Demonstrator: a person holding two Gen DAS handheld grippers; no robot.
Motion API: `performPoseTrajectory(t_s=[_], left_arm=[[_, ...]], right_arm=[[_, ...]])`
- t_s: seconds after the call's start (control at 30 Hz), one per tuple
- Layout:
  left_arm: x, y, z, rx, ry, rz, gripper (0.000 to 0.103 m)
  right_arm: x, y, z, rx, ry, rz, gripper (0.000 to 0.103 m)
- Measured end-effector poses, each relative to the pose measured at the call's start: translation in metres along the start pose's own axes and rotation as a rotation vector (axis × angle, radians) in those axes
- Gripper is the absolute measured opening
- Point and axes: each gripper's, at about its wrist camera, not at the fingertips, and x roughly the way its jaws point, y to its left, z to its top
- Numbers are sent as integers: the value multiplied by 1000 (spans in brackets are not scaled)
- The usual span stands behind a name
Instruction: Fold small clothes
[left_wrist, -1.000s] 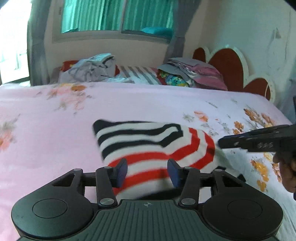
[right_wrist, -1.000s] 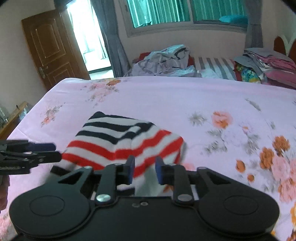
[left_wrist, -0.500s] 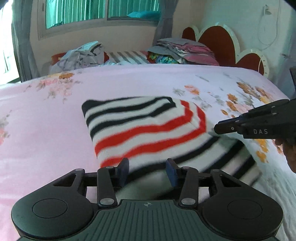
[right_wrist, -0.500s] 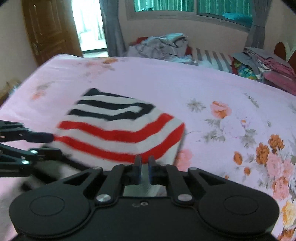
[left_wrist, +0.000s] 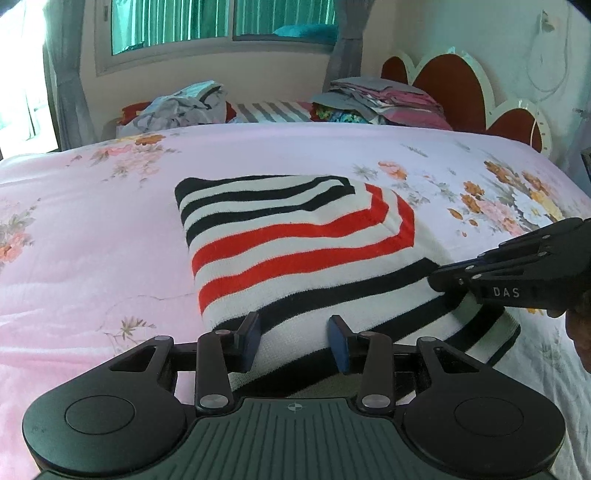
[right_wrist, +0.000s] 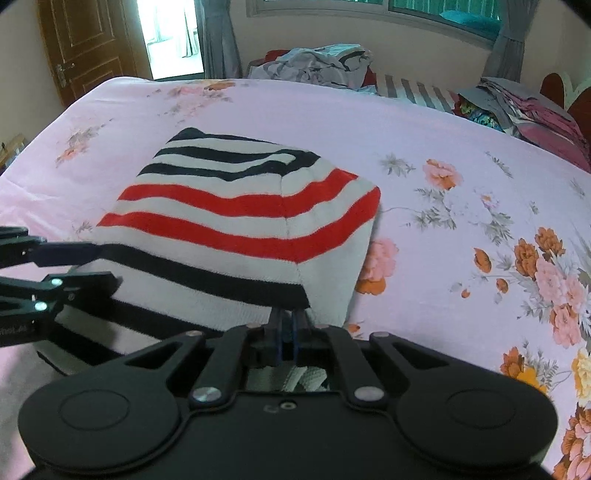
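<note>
Pink floral bedsheet (left_wrist: 92, 236): covers the bed, carries all items. Left gripper (left_wrist: 293, 341): jaws apart, blue pads either side of the near edge of the cloth; whether they press it cannot be told. Striped garment (left_wrist: 295, 236): black, white and red knit, partly folded, lying mid-bed, upper layer doubled over the lower. Right gripper (right_wrist: 287, 332): jaws together, near right corner of the garment meeting their tips; whether cloth is pinched cannot be told. Clothes pile (right_wrist: 317, 62) and folded stack (left_wrist: 384, 101): far edge, near headboard (left_wrist: 454, 88).
</note>
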Motion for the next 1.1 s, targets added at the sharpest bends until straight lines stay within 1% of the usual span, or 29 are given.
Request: performPoseTrajectory(t_s=[0.13, 0.23, 0.3, 0.37, 0.47, 0.57, 0.63, 0.67, 0.7, 0.77, 0.87, 0.9, 0.93, 0.97, 1.0, 1.03, 1.07, 1.1], left_arm=[[-22, 1, -4, -8, 0, 9, 40], [-38, 5, -19, -51, 13, 4, 40], [-37, 4, -31, -71, 35, 17, 40], [-29, 6, -43, -99, 60, 31, 40], [-22, 4, -52, -124, 52, 53, 40], [-24, -2, -52, -128, 51, 88, 40], [-36, -10, -50, -121, 35, 108, 40], [-46, -15, -50, -117, 18, 117, 40], [-55, -20, -50, -112, 1, 126, 40], [-72, -30, -54, -119, -18, 141, 41], [-97, -44, -62, -141, -46, 142, 41], [-104, -49, -65, -148, -54, 147, 56], [-111, -53, -68, -155, -68, 147, 75], [-121, -59, -73, -165, -113, 165, 101], [-131, -66, -78, -169, -172, 207, 103], [-138, -73, -82, -158, -197, 241, 103], [-144, -80, -83, -142, -191, 251, 103], [-151, -85, -85, -136, -189, 250, 103]], right_arm=[[-26, 2, -4, -1, -34, 21, 4], [-40, 1, -15, -5, -33, 48, 5], [-40, 3, -22, -26, -20, 37, 5], [-33, 0, -27, -14, 2, 40, 4], [-23, 1, -34, -14, 10, 48, 0], [-24, 1, -39, -10, -2, 54, 0], [-40, 0, -41, 10, -23, 58, 1], [-52, -1, -44, 18, -47, 64, 8], [-65, -1, -48, 21, -67, 66, 13], [-88, -3, -59, 19, -96, 64, 13], [-119, -9, -75, 37, -134, 63, 14], [-129, -10, -81, 40, -147, 59, 16], [-138, -11, -86, 46, -160, 55, 20], [-145, -13, -91, 53, -175, 47, 39], [-153, -13, -96, 64, -202, 23, 85], [-163, -13, -102, 69, -240, -14, 103], [-170, -11, -108, 60, -253, -36, 103], [-176, -10, -112, 54, -250, -38, 102]])
